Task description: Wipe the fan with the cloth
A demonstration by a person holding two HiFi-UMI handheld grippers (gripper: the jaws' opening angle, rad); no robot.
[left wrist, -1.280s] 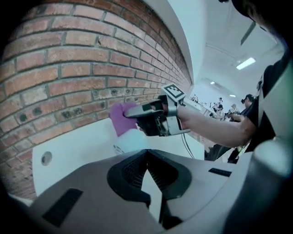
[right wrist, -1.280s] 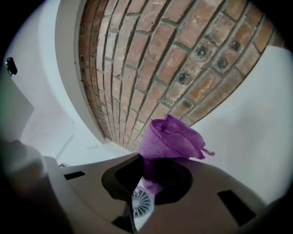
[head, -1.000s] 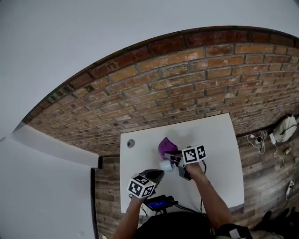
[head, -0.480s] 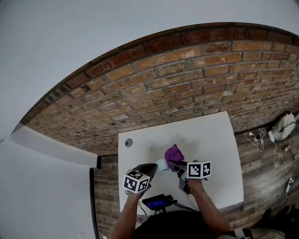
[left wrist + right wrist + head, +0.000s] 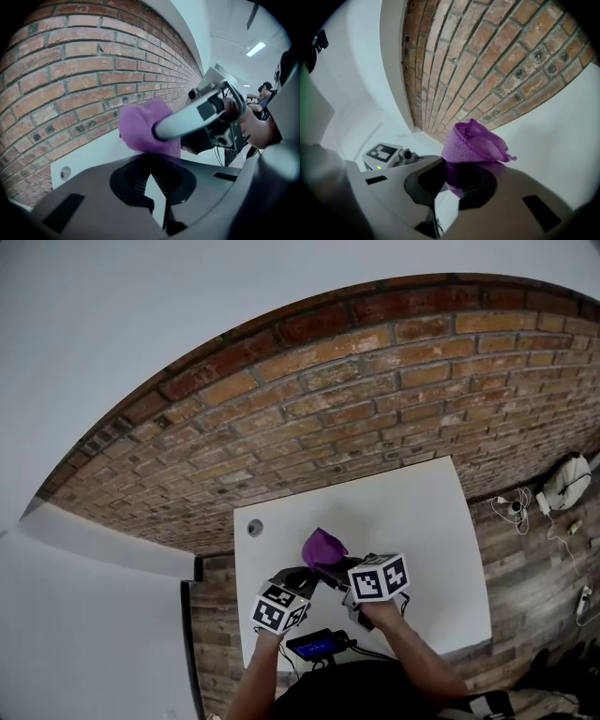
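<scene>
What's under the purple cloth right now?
The purple cloth is pinched in the right gripper. Beneath it only the white table shows, with the shut left gripper reaching its edge. No fan is visible; the cloth or grippers may cover it.

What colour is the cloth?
The cloth is purple; the right gripper view shows it best.

Purple cloth (image 5: 323, 546) at jaws of right gripper (image 5: 336, 569) (left gripper (image 5: 300, 579) just beside)
</scene>
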